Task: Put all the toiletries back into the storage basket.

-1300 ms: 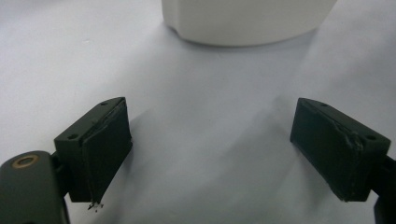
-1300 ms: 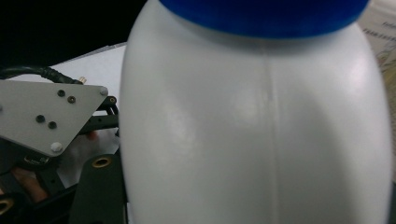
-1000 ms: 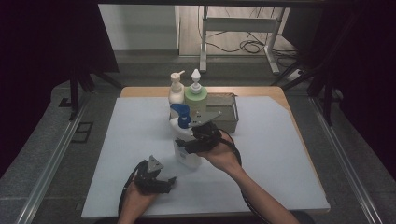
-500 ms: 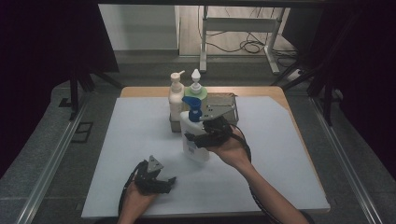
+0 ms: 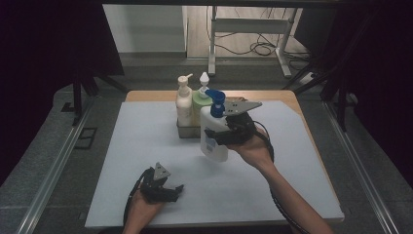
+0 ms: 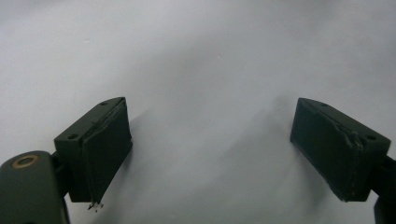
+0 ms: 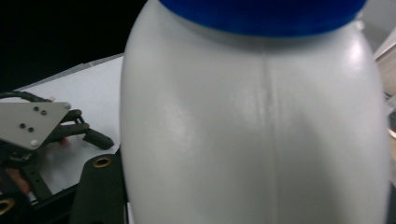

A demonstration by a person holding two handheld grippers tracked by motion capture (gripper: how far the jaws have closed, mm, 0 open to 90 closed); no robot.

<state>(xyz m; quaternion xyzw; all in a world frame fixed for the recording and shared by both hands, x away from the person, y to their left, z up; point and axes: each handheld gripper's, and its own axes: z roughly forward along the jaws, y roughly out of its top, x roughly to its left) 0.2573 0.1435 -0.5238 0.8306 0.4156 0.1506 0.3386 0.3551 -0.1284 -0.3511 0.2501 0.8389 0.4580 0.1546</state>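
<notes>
White plastic pump bottle with a blue pump head [image 5: 213, 132] hangs clamped in the right gripper [image 5: 229, 132], lifted beside the grey metal caddy [image 5: 187, 130] near the table's [image 5: 146, 146] far edge. Smooth, slippery, probably top-heavy: grip mid-body. Left gripper [image 5: 163, 187] rests with jaws apart.

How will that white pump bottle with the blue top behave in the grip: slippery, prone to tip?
The white pump bottle looks like glossy, smooth plastic, so it may slip. The right gripper clamps its body midway, lifted off the table; being tall and narrow, it could tip when set down. Probably stiff-walled.
</notes>
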